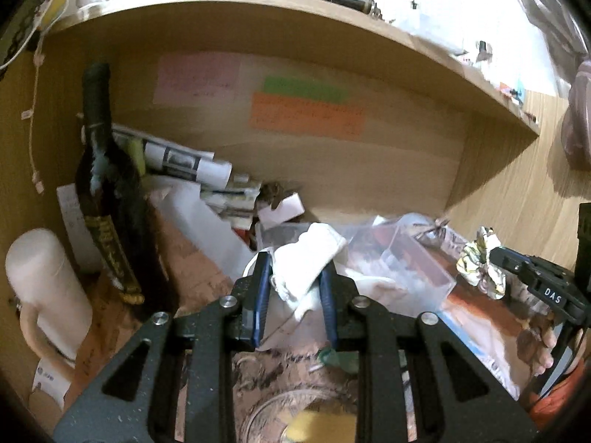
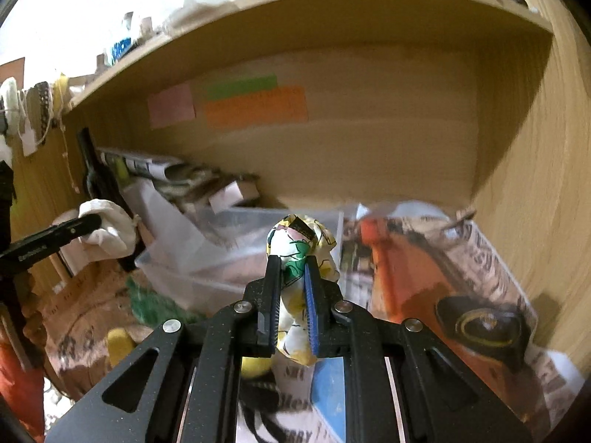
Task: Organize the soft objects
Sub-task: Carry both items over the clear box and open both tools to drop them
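Note:
My left gripper (image 1: 295, 262) is shut on a white cloth bundle (image 1: 306, 258) and holds it above the cluttered desk, in front of a clear plastic box (image 1: 406, 269). The white bundle also shows at the left of the right wrist view (image 2: 107, 229). My right gripper (image 2: 293, 262) is shut on a floral cloth bundle (image 2: 301, 240), white with yellow and green print. In the left wrist view that floral bundle (image 1: 480, 265) hangs at the right, held by the right gripper (image 1: 495, 258).
A wooden shelf (image 1: 332, 14) overhangs the alcove, with coloured notes (image 1: 306, 114) on its back panel. A dark bottle (image 1: 107, 184) and a white cylinder (image 1: 44, 280) stand at left. Rolled papers (image 1: 177, 158) lie behind. Newspapers (image 2: 443, 277) cover the desk at right.

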The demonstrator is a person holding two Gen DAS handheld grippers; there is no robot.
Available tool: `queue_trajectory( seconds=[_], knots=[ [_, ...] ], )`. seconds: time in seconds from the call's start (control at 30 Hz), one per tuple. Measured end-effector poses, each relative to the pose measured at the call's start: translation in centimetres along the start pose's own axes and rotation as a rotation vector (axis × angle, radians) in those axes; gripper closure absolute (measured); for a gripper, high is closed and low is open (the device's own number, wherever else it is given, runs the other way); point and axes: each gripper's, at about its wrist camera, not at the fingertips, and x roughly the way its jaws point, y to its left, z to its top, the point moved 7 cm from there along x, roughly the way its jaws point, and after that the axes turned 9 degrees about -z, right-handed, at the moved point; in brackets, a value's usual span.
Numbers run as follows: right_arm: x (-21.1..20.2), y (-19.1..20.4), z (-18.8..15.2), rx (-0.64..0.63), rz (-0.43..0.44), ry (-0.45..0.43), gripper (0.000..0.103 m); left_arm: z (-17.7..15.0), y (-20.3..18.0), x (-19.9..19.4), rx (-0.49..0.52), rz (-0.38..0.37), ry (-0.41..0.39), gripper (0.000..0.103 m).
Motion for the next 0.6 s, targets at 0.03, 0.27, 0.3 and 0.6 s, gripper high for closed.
queue_trajectory(
  seconds=[0.03, 0.27, 0.3, 0.6],
  knots=[
    [0.2, 0.2, 0.5, 0.002, 0.008, -0.010, 0.092, 0.4, 0.0, 0.2, 0.001, -0.002, -0.004, 0.078],
    [1.4, 1.2, 2.2, -0.022, 0.043, -0.036, 0.092, 2.1, 0.0, 2.9, 0.012, -0.030, -0.004, 0.078],
    [1.8, 1.4, 2.3, -0.030, 0.044, -0.032, 0.092, 2.2, 0.0, 3.2, 0.014, -0.027, 0.003, 0.078],
    [6.4, 2.5, 1.8, -0.069, 0.046, 0.059, 0.092, 1.2, 0.2, 8.4, 0.013, -0.019, 0.131, 0.078]
  ],
)
